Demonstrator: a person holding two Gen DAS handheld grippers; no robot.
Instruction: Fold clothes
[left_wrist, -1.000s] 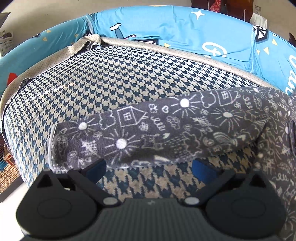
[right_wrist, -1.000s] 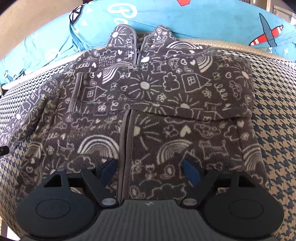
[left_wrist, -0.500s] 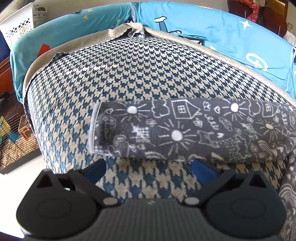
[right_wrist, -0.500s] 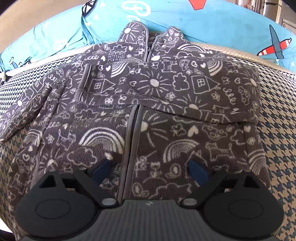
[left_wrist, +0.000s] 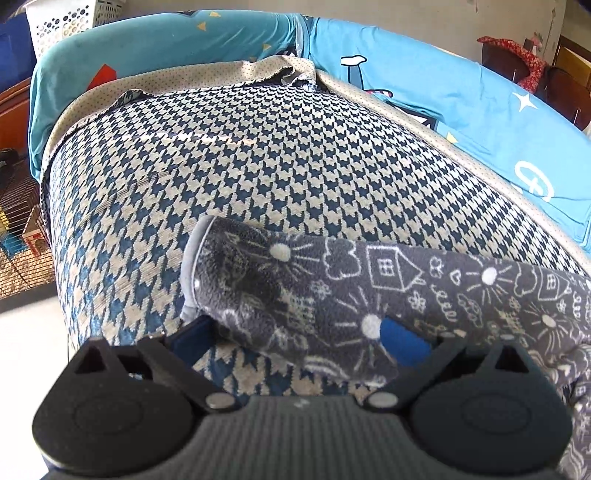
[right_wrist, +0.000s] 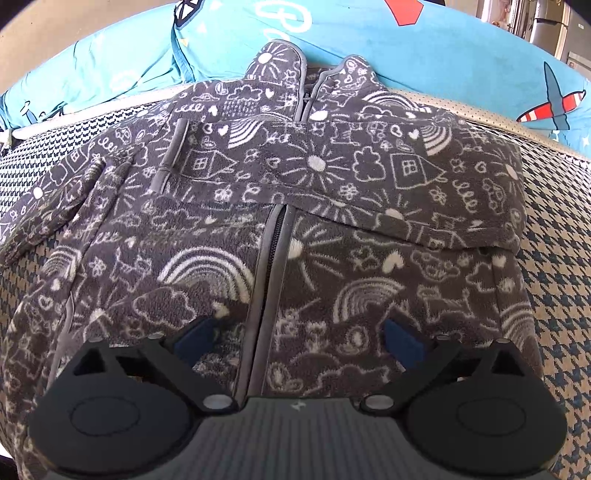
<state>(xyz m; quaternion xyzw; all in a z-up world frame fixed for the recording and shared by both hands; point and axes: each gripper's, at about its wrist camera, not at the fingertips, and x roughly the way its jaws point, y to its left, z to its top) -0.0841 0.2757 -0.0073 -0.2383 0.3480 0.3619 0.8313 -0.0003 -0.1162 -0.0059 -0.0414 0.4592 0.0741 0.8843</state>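
I am closing the left gripper (left_wrist: 295, 336) jaws around the jacket (right_wrist: 295, 229) sleeve (left_wrist: 332, 295) at lower centre for folding inward; right gripper (right_wrist: 295, 339) jaws are opening, empty, above the jacket's hem on the sofa (left_wrist: 240, 155).

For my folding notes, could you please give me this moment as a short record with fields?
garment: grey patterned fleece jacket, zip front up
surface: houndstooth cushion
folded sleeve: one sleeve lies across the chest
other sleeve: out flat, cuff toward the cushion's edge
left gripper: at that sleeve, jaws closing around it, not yet pinching
right gripper: over the hem area, jaws opening, holding nothing
backdrop: blue printed cushions
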